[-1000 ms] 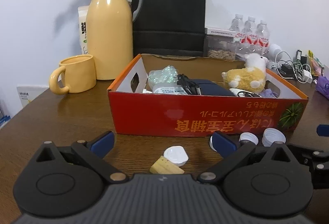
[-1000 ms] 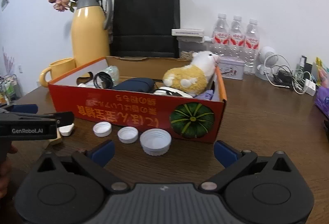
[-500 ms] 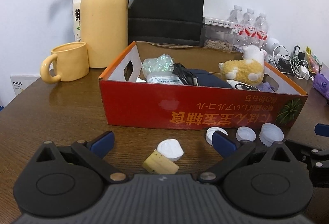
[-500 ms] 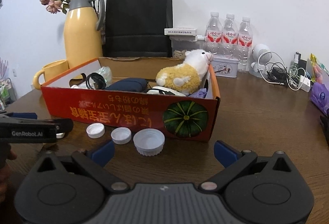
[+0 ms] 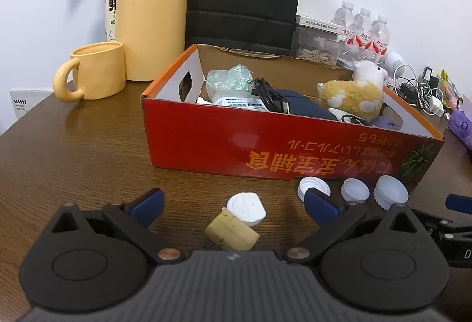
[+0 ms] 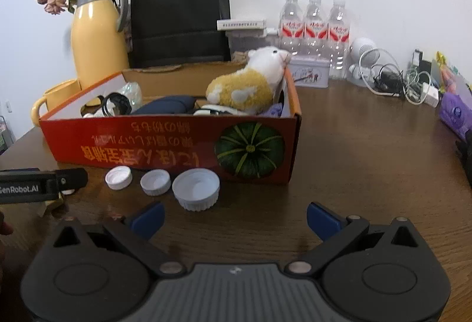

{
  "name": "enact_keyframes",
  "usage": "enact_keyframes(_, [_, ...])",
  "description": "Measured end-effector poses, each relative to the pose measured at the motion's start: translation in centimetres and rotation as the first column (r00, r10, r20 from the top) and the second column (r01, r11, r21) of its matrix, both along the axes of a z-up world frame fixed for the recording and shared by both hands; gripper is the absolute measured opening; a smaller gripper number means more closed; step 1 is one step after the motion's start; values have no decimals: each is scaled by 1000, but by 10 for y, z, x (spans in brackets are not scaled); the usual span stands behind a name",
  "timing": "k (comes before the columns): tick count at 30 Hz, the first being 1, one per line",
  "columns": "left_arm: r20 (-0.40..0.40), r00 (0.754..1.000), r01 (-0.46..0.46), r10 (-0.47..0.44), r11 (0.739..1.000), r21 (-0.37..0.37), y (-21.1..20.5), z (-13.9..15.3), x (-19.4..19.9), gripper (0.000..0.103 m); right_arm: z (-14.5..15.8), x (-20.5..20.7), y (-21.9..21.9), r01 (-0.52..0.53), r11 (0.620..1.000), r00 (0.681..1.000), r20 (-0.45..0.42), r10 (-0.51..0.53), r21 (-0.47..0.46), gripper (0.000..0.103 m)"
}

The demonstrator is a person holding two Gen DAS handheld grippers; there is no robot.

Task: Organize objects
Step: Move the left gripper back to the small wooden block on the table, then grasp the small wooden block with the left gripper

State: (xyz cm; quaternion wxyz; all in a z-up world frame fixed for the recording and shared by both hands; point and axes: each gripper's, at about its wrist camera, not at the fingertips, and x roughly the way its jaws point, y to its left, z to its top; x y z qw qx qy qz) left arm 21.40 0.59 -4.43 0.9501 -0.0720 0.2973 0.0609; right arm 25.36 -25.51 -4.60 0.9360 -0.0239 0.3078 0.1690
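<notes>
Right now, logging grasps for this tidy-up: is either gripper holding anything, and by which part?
Nothing is held. The left gripper and right gripper are both open and empty.

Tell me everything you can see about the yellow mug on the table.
The yellow mug is a squat, straight-sided cup with a thick loop handle, glossy like glazed ceramic. It stands upright on the brown wooden table, handle pointing away from the red box. It sits just in front of the tall yellow thermos jug, close to it; whether they touch is unclear. Its inside is not visible. Neither pair of tongs is near it.
</notes>
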Motion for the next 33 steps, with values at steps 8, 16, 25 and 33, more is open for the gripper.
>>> enact_keyframes(8, [-17, 1000, -11, 11, 1000, -2, 1, -1, 1, 103, 0, -1, 0, -10, 1000, 1000, -2, 10, 3, 103])
enact_keyframes(16, [-28, 999, -25, 26, 999, 32, 1, 1, -1, 103, 0, 0, 2, -26, 1000, 1000, -6, 26, -2, 103])
enact_keyframes(25, [-51, 999, -2, 5, 998, 69, -3, 1, -5, 79, 2, -2, 8, -59, 998, 998, 7, 59, -9, 103])
enact_keyframes(33, [-34, 999, 11, -9, 998, 60, -5, 6, -21, 35, 3, 2, 8, -57, 998, 998, 27, 57, 6, 101])
